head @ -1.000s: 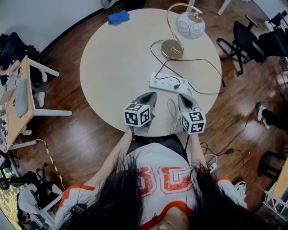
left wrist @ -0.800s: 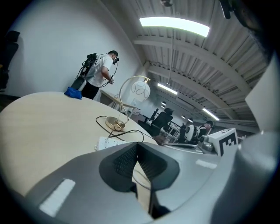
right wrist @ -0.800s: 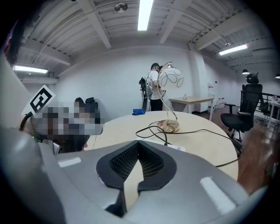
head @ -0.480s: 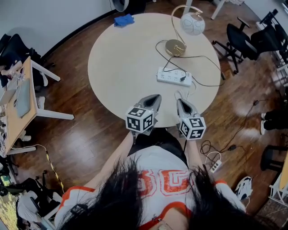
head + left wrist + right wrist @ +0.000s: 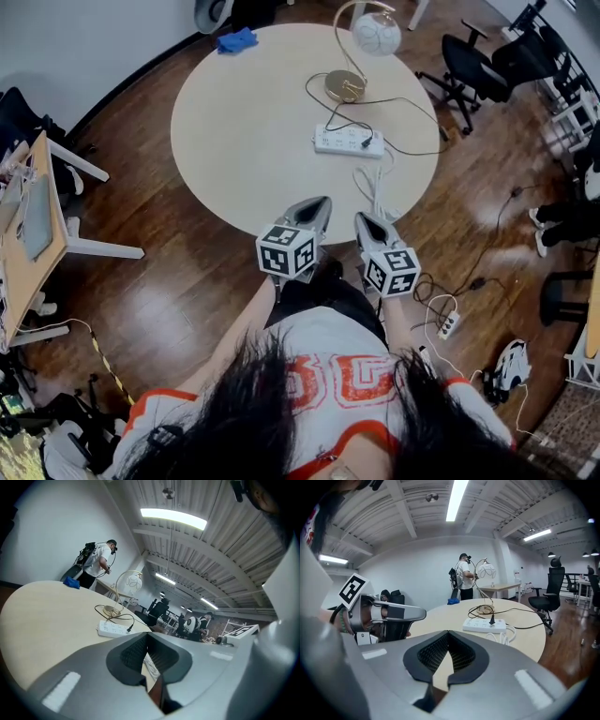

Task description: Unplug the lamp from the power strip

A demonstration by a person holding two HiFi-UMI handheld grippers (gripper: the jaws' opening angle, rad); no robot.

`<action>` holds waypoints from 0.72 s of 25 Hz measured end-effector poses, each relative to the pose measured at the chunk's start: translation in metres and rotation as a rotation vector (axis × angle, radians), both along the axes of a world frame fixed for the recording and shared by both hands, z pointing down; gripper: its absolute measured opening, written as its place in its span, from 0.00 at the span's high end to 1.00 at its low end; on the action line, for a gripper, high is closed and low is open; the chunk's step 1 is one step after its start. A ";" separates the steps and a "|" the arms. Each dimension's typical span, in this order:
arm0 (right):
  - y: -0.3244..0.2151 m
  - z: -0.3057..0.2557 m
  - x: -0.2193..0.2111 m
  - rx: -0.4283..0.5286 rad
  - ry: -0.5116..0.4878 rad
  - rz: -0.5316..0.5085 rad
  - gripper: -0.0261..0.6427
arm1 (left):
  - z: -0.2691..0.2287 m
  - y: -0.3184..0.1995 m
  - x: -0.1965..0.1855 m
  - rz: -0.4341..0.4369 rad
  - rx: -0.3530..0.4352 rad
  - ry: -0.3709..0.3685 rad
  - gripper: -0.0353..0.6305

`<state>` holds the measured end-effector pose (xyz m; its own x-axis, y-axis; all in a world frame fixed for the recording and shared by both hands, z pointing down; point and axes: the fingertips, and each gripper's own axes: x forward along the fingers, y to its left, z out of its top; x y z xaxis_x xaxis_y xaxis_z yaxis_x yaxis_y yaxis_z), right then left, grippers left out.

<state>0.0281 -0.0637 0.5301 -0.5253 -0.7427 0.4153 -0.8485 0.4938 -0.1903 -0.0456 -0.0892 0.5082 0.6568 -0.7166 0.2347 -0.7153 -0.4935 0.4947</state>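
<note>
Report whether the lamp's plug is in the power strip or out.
In: the black plug sits seated in a socket of the white power strip, near the lamp.

We count one round surface (image 5: 253, 141), one lamp (image 5: 376, 34), one blue cloth (image 5: 235, 40), and two power strips: the surface power strip (image 5: 348, 142) and the floor power strip (image 5: 449, 324).

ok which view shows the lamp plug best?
Right gripper view: the black plug stands side-on in the power strip, cord visible. Head view: plug is a small dark spot from above. Left gripper view: plug small, at the strip's right end.
</note>
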 end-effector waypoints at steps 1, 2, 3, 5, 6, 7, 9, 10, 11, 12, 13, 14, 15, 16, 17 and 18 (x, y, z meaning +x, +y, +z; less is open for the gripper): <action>0.002 -0.001 0.001 0.000 0.001 0.001 0.96 | -0.001 0.002 0.002 0.006 0.004 -0.001 0.95; 0.005 -0.001 0.001 -0.002 0.002 0.000 0.96 | -0.002 0.004 0.004 0.009 0.007 -0.001 0.95; 0.006 -0.001 0.001 -0.003 0.003 -0.002 0.96 | -0.002 0.005 0.005 0.010 0.009 -0.001 0.95; 0.009 -0.001 0.001 -0.006 0.000 -0.007 0.96 | -0.003 0.008 0.006 0.006 0.012 -0.004 0.95; 0.011 -0.001 0.001 -0.008 -0.001 -0.011 0.96 | -0.004 0.010 0.007 0.004 0.013 -0.007 0.95; 0.013 -0.002 0.002 -0.009 0.000 -0.014 0.96 | -0.005 0.011 0.009 0.003 0.013 -0.009 0.95; 0.016 -0.002 0.004 -0.012 0.006 -0.020 0.96 | -0.007 0.015 0.012 0.000 0.014 -0.010 0.95; 0.018 -0.002 0.005 -0.013 0.008 -0.022 0.96 | -0.008 0.016 0.014 -0.002 0.014 -0.010 0.95; 0.020 -0.001 0.007 -0.015 0.008 -0.024 0.96 | -0.008 0.018 0.015 -0.007 0.013 -0.011 0.95; 0.022 -0.001 0.009 -0.017 0.004 -0.027 0.96 | -0.008 0.020 0.017 -0.012 0.011 -0.013 0.95; 0.025 -0.001 0.011 -0.022 -0.002 -0.030 0.96 | -0.009 0.023 0.019 -0.018 0.008 -0.016 0.95; 0.028 -0.001 0.014 -0.028 -0.010 -0.033 0.96 | -0.009 0.026 0.021 -0.022 0.004 -0.019 0.95; 0.032 -0.001 0.018 -0.034 -0.018 -0.036 0.96 | -0.009 0.029 0.024 -0.027 0.001 -0.022 0.95; 0.036 -0.001 0.021 -0.037 -0.025 -0.040 0.96 | -0.010 0.034 0.026 -0.033 -0.001 -0.024 0.95; 0.040 -0.002 0.024 -0.039 -0.028 -0.045 0.96 | -0.010 0.037 0.028 -0.042 -0.002 -0.025 0.95; 0.044 -0.003 0.027 -0.037 -0.030 -0.050 0.96 | -0.011 0.041 0.030 -0.052 -0.003 -0.024 0.95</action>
<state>0.0549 -0.0201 0.5275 -0.5739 -0.6997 0.4256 -0.8167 0.5273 -0.2345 -0.0159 -0.0484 0.4969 0.6131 -0.7486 0.2524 -0.7516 -0.4543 0.4782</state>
